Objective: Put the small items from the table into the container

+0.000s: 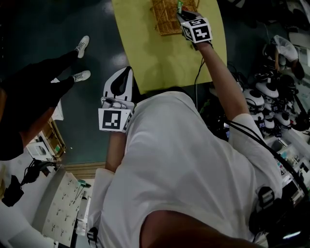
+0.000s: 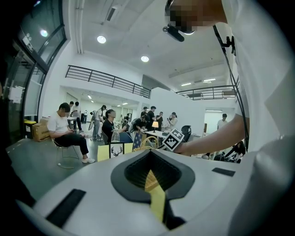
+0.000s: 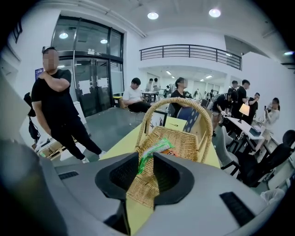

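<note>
White T-shirt (image 1: 184,160); left gripper (image 1: 127,72), right gripper (image 1: 180,10) white-shelled, black jaws, square-patterned marker cubes (image 1: 115,119).

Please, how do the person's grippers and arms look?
The left gripper and right gripper have white shells and black ribbed pads; each bears a cube with black-and-white square markers. A thin black cable hangs by the right arm. The shirt is white, short-sleeved.

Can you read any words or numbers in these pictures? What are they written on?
No text can be read anywhere.
Marker cubes, left and right: only black-and-white squares.
Standing card: a deer head, no words.
Green packet: nothing readable.
Sheets: marks too small.
</note>
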Action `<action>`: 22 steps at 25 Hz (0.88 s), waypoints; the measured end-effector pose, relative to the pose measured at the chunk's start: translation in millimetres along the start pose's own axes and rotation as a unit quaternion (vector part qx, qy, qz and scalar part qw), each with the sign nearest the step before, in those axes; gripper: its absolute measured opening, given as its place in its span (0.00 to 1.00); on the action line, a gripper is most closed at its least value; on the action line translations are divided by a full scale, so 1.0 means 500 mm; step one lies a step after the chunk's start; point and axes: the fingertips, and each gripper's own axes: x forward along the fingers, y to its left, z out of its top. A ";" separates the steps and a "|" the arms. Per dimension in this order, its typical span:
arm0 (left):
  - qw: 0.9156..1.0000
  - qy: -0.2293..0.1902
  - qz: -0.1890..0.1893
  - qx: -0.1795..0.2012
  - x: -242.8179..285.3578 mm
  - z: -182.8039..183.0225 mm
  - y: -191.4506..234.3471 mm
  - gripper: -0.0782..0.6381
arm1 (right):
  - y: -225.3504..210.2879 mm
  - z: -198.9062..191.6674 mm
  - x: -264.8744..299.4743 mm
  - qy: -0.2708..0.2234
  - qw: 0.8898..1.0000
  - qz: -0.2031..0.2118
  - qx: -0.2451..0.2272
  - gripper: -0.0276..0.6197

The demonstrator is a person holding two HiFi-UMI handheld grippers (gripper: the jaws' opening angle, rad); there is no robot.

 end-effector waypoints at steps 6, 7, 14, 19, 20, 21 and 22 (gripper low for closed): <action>1.000 0.000 -0.003 0.000 0.002 -0.002 0.002 0.12 | 0.005 -0.001 -0.002 -0.005 1.000 0.000 -0.003 0.22; 1.000 0.000 -0.004 0.000 0.003 -0.003 0.002 0.12 | 0.005 -0.001 -0.003 -0.005 1.000 0.000 -0.002 0.22; 1.000 -0.003 -0.017 0.004 0.023 0.005 -0.007 0.12 | -0.012 -0.014 -0.023 -0.011 1.000 -0.006 0.003 0.22; 0.999 -0.003 -0.040 0.017 0.045 0.011 -0.020 0.12 | -0.026 -0.039 -0.039 -0.009 1.000 -0.011 0.012 0.22; 0.999 -0.003 -0.045 0.021 0.049 0.012 -0.022 0.12 | -0.028 -0.044 -0.042 -0.009 1.000 -0.012 0.014 0.22; 0.999 -0.003 -0.049 0.023 0.053 0.014 -0.024 0.12 | -0.031 -0.049 -0.044 -0.009 1.000 -0.013 0.015 0.22; 0.998 -0.004 -0.053 0.024 0.057 0.016 -0.025 0.12 | -0.033 -0.054 -0.048 -0.009 1.000 -0.014 0.017 0.22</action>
